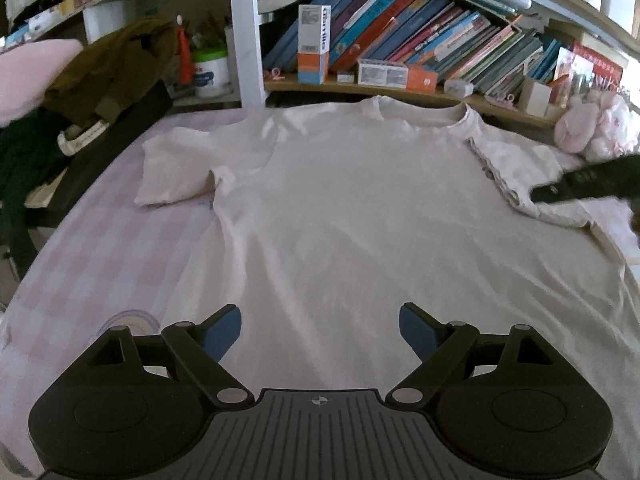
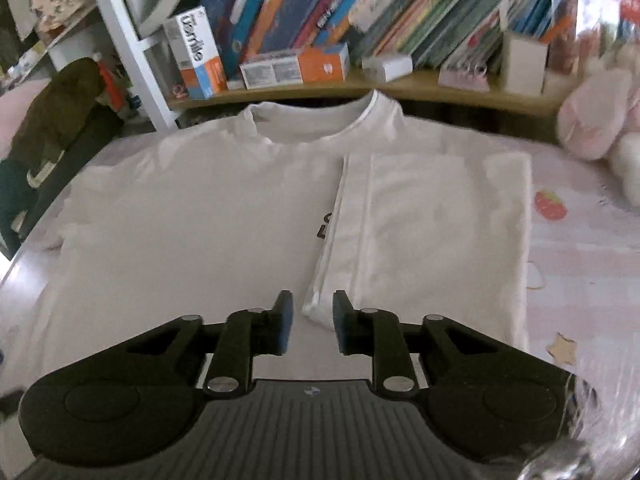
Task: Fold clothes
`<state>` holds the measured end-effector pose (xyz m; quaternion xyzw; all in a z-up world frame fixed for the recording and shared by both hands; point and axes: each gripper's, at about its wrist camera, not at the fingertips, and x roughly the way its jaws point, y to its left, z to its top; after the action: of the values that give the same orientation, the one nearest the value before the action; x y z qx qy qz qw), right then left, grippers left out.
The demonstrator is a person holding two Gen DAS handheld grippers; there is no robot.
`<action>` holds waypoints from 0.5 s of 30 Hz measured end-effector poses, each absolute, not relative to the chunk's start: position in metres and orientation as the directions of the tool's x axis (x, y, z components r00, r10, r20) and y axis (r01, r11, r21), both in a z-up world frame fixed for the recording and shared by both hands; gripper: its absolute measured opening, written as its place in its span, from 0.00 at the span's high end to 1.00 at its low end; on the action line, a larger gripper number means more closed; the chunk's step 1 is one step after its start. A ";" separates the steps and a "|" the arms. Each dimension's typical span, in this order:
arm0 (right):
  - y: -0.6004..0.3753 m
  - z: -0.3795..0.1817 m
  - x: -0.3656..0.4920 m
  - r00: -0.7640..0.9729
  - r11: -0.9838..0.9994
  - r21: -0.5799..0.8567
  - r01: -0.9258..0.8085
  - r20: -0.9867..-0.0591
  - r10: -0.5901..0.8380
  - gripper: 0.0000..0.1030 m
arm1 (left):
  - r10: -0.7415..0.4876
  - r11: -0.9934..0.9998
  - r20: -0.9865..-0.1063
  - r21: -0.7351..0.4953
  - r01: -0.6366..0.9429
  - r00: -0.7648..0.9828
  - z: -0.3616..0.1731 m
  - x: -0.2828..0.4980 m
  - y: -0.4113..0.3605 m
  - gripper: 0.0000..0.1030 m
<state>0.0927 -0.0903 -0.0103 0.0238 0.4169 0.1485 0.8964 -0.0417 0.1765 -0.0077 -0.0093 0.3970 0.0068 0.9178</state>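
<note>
Home bedroom, checked bedsheet (image 1: 100,248), crowded bookshelf (image 1: 420,36), plush toy (image 2: 592,116)

Dim, soft daylight in both views; colours washed and slightly purple-grey. Brightest source at far right: blown-out glare at the right edge of the left wrist view, and a smeared bright arc in the lower right corner of the right wrist view. White t-shirt (image 1: 360,220) reads near overexposed, folds shown only by faint soft shadows. Strong fisheye bending: bookshelf (image 1: 400,92) bows, corners go black. Right wrist view carries motion blur, worst on the books (image 2: 360,8) and plush toy (image 2: 596,120). Left wrist view sharper; the right gripper (image 1: 584,184) there is smeared.
</note>
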 end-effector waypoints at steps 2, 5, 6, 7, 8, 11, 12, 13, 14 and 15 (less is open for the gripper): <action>-0.089 -0.006 0.074 0.620 0.962 0.121 -0.243 -0.744 0.250 0.68 | -0.012 0.999 -0.727 -0.031 -0.015 0.686 -0.008 -0.034 0.179 0.14; -0.093 -0.004 0.044 0.632 0.976 0.111 -0.185 -0.747 0.205 0.60 | -0.047 0.998 -0.723 -0.067 -0.002 0.690 -0.006 -0.024 0.181 0.14; -0.095 -0.004 0.034 0.636 0.981 0.112 -0.159 -0.748 0.189 0.59 | -0.062 0.997 -0.726 -0.079 0.006 0.685 -0.006 -0.020 0.181 0.14; -0.097 -0.003 0.024 0.639 0.985 0.114 -0.128 -0.750 0.170 0.56 | -0.075 0.996 -0.730 -0.089 0.014 0.679 -0.007 -0.016 0.182 0.14; -0.098 -0.003 0.014 0.642 0.989 0.115 -0.096 -0.752 0.150 0.55 | -0.088 0.995 -0.736 -0.098 0.023 0.671 -0.008 -0.012 0.182 0.14; -0.098 0.000 -0.011 0.659 0.992 0.129 -0.013 -0.745 0.105 0.45 | -0.114 0.993 -0.756 -0.111 0.044 0.645 -0.013 -0.001 0.185 0.14; -0.097 0.002 -0.018 0.664 0.990 0.138 0.015 -0.742 0.093 0.41 | -0.119 0.992 -0.763 -0.113 0.049 0.635 -0.014 0.002 0.188 0.14; -0.095 0.003 -0.025 0.669 0.988 0.147 0.041 -0.739 0.082 0.41 | -0.122 0.992 -0.771 -0.115 0.053 0.625 -0.016 0.006 0.191 0.14; -0.092 0.003 -0.031 0.673 0.987 0.151 0.061 -0.737 0.071 0.40 | -0.126 0.992 -0.779 -0.116 0.056 0.615 -0.018 0.009 0.194 0.14; -0.089 0.004 -0.037 0.676 0.985 0.152 0.079 -0.735 0.059 0.39 | -0.127 0.992 -0.786 -0.116 0.058 0.605 -0.019 0.012 0.197 0.14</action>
<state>-0.0374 -0.0893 0.0036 0.0860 0.4026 -0.0055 0.9113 0.0121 0.1968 -0.0192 -0.0393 0.4411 -0.0517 0.8951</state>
